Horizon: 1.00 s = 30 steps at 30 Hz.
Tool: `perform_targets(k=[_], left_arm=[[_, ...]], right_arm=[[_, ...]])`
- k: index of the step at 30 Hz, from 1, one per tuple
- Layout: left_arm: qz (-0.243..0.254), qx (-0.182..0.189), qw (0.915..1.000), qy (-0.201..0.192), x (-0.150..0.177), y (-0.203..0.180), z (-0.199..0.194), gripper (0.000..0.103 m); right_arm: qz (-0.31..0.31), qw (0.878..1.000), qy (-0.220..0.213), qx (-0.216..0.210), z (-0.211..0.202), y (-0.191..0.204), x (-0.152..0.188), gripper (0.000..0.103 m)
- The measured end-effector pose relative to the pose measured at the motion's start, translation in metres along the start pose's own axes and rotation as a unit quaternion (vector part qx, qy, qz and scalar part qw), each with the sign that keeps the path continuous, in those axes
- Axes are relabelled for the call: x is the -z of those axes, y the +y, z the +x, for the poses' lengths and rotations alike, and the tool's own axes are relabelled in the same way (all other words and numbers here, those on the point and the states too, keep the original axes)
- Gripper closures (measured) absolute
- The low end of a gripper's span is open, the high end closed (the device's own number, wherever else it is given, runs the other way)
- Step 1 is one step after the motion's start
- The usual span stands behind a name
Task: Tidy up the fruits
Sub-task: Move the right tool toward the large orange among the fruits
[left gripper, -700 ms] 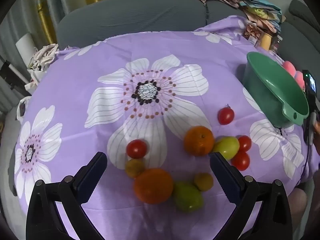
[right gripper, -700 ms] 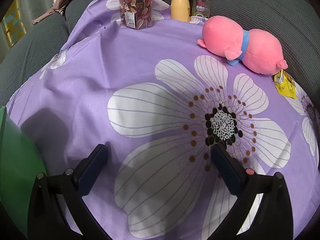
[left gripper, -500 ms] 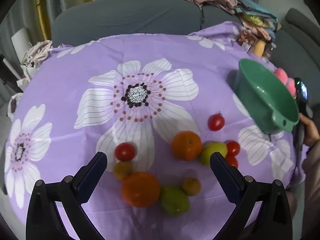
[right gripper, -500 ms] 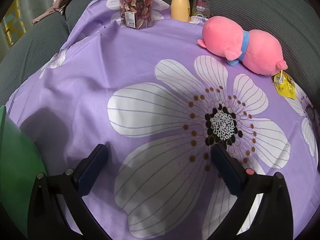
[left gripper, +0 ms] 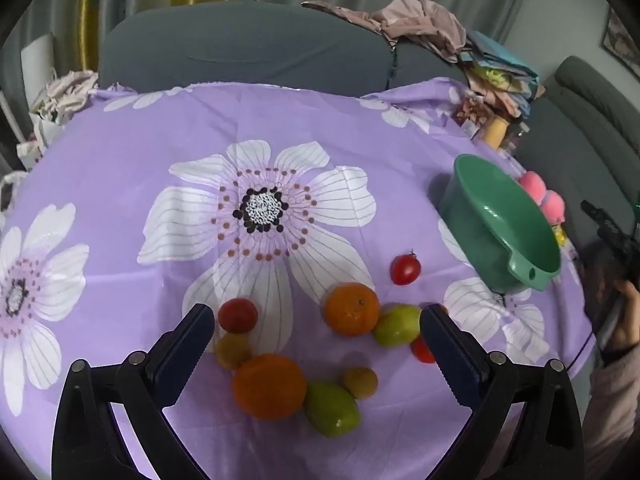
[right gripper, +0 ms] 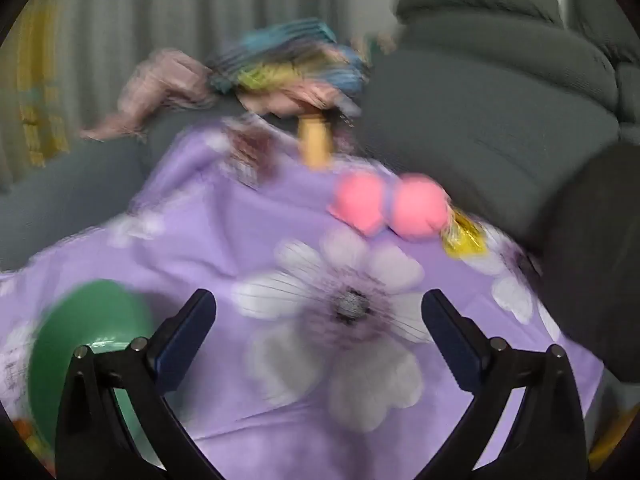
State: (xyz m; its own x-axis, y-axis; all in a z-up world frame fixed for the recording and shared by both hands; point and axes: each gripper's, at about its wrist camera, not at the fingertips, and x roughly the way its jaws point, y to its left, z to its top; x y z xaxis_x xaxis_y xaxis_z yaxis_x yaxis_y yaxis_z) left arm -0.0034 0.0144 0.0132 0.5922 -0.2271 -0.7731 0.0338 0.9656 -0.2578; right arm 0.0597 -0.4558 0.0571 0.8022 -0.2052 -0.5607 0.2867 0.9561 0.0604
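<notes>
Purple floral cloth [left gripper: 120, 200] is spread over the table, and the fruits are gathered loose on it in the near part of the left wrist view: a large orange [left gripper: 269, 386], a second orange [left gripper: 352, 309], two green fruits [left gripper: 332, 409] [left gripper: 397, 325], three small red tomatoes [left gripper: 238, 315] [left gripper: 405, 269] [left gripper: 423, 350] and two small yellowish fruits [left gripper: 232, 350] [left gripper: 360, 382]; none is seen inside the green bowl [left gripper: 476, 216], which is set well apart to the right. The left gripper [left gripper: 312, 350] is held with its jaws spread wide and nothing between them, above the cluster; the right gripper [right gripper: 320, 338] is likewise spread wide and empty, over bare cloth. The sorting is judged not yet begun; the step in hand appears to be the approach for a first pick. A descent onto a single fruit is called for next, with the jaws narrowed round it; the large orange is touched by neighbours, so a fruit at the edge of the group may be taken with less disturbance. The fruits and the bowl's interior are shown only by the left wrist view; the right wrist view is heavily blurred, and only there are a pink plush toy [right gripper: 390, 210] and a yellow packet [right gripper: 464, 236] shown plainly, with the bowl [right gripper: 88, 320] at its lower left.
</notes>
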Motion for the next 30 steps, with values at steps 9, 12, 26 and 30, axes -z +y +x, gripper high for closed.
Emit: perform_targets(k=[9, 12, 26, 30], left_arm=[[-0.044, 0.063, 0.9971, -0.004, 0.007, 0.030, -0.022, 0.001], [-0.055, 0.062, 0.9966, 0.003, 0.011, 0.040, -0.026, 0.001], [-0.042, 0.089, 0.9946, 0.034, 0.033, 0.053, -0.029, 0.001], [-0.026, 0.097, 0.9942, 0.040, 0.036, 0.052, -0.026, 0.001]], right_arm=[[-0.109, 0.945, 0.007, -0.308, -0.108, 0.113, 0.041, 0.000], [-0.142, 0.914, 0.053, -0.377, -0.118, 0.155, 0.071, 0.000], [-0.256, 0.839, 0.159, -0.453, -0.130, 0.279, 0.162, 0.000], [-0.246, 0.829, 0.181, -0.468, -0.121, 0.288, 0.164, 0.001]])
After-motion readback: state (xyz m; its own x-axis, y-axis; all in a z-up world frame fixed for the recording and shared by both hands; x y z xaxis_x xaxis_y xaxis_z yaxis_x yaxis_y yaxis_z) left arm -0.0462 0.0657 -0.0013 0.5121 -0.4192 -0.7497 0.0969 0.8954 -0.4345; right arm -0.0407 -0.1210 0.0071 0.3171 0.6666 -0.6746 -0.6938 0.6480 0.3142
